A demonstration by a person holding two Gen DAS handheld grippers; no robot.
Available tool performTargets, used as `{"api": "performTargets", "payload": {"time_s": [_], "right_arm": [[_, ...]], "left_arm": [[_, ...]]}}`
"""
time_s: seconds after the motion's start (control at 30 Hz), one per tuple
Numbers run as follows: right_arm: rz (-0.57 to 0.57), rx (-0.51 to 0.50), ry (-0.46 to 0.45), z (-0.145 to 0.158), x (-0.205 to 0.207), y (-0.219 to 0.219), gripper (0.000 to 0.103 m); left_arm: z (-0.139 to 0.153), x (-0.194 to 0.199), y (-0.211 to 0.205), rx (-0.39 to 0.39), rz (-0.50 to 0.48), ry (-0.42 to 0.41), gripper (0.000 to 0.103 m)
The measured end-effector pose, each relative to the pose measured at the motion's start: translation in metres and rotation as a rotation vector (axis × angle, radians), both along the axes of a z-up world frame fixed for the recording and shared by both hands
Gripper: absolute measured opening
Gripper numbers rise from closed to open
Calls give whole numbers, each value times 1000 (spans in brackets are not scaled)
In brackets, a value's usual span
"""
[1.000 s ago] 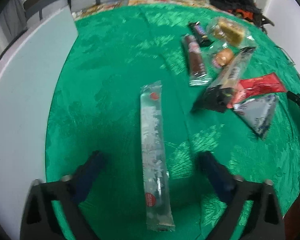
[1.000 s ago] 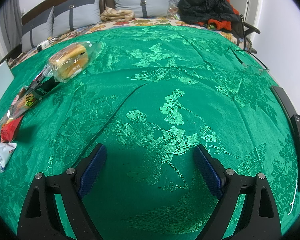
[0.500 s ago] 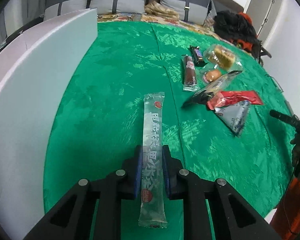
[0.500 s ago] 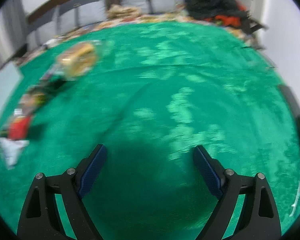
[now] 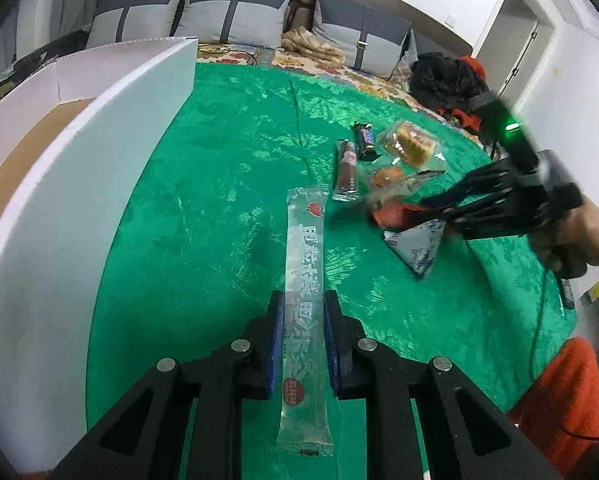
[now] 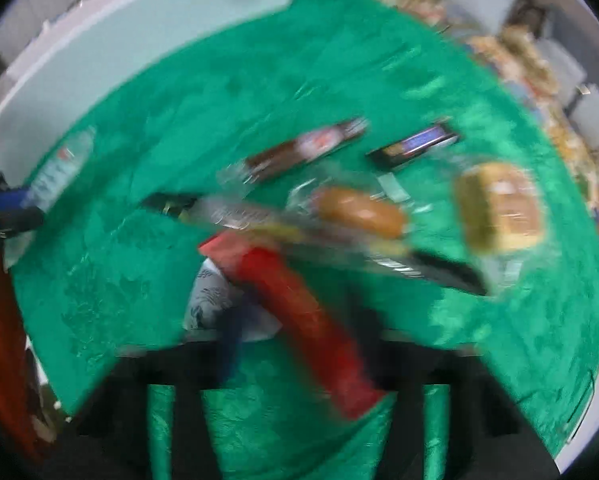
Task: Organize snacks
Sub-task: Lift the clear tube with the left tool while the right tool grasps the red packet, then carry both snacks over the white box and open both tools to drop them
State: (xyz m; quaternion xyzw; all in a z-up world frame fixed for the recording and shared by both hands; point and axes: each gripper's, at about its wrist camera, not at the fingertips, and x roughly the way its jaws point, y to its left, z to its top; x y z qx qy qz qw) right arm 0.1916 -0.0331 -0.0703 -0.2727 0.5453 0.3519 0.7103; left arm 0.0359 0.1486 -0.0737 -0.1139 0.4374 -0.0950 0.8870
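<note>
Across the whole scene spreads a green patterned cloth (image 5: 203,216), its far edge giving way to a floral cover and grey cushions (image 5: 235,12) behind. At the cloth's left stands a white box (image 5: 79,152), cut off by the frame; only a strip of its brown floor shows. A dark heap of clothing (image 5: 443,76) sits at the far right corner.

Lifted off the cloth, a long clear snack stick (image 5: 304,280) is clamped by the left gripper (image 5: 302,344), blue pads pressed on both its sides, near end poking out toward the camera.

The remaining snacks cluster on the right: a wrapped cake slice (image 5: 411,146), a round bun in clear wrap (image 5: 385,179), a brown bar (image 5: 346,170), a small dark bar (image 5: 364,143) and a grey-white triangular pouch (image 5: 417,246).

The right gripper (image 5: 435,209), held in a hand (image 5: 575,236), reaches into that cluster, hiding much of a red packet (image 6: 295,312). Its own view is heavily blurred: the red packet runs between the fingers, which have just been closing, now fully, apparently on it. A long clear-and-dark wrapper (image 6: 339,244) is too smeared to identify.
</note>
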Motion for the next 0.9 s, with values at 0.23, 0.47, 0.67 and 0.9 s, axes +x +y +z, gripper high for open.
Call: {"api": "performTargets", "payload": {"time_s": [0.23,0.47,0.67,0.9], "right_arm": [[-178,131,94,28,-15,-42,13],[-487,357,233,27,-27,-110,13],[-558,677,320,68,-20,-79,13],[-364,920,388,140,-27,89,13]], "left_arm": [[11,-14,5,-46,-6,-21,18],[27,-16,14,-143,16,-47,18],[69,-28,64,-173,110,-121,18],[104,-33,179,5,325,-146,18]]}}
